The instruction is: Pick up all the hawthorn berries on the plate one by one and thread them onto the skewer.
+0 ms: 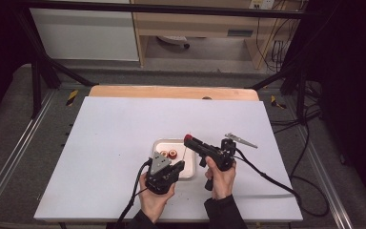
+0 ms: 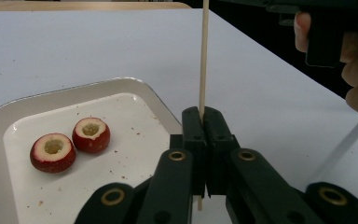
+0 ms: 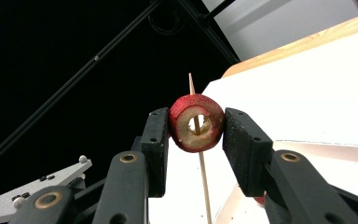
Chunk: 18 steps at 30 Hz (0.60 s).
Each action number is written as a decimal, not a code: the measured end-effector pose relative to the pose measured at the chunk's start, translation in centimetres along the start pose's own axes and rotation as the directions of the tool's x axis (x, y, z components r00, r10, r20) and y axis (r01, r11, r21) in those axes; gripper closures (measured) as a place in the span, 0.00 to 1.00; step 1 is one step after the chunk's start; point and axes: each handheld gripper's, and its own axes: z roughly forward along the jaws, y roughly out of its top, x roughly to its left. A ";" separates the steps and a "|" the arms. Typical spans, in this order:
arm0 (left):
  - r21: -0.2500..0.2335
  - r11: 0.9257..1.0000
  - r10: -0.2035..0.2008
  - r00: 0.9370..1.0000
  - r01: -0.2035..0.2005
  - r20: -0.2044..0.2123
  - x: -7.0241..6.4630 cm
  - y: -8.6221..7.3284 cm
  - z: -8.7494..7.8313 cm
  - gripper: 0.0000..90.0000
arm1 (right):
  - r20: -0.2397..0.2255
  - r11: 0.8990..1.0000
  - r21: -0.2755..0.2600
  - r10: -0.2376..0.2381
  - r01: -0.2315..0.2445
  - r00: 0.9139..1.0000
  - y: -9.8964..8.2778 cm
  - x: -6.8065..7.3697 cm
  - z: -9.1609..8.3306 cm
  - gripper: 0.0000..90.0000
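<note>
The left gripper (image 2: 204,154) has its jaws clenched on a skewer (image 2: 203,56), which stands upright beside the tray (image 2: 135,88) on the tabletop (image 1: 114,129). The right gripper (image 3: 196,133) grasps a cored fruit (image 3: 196,122) between its jaws, the skewer passing through its hole. Two more cored fruits (image 2: 70,143) lie on the tray.
</note>
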 end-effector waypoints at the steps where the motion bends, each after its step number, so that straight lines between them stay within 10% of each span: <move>1: 0.001 1.000 0.001 1.000 -0.001 0.000 0.1 0.0 0.0 0.99 | -0.003 1.000 0.000 -0.003 0.003 1.000 0.0 0.0 -0.1 0.69; 18: -0.016 1.000 0.025 1.000 -0.025 -0.001 0.8 1.5 -0.2 0.99 | -0.015 0.992 0.124 -0.008 0.010 1.000 -2.4 -0.4 0.6 0.69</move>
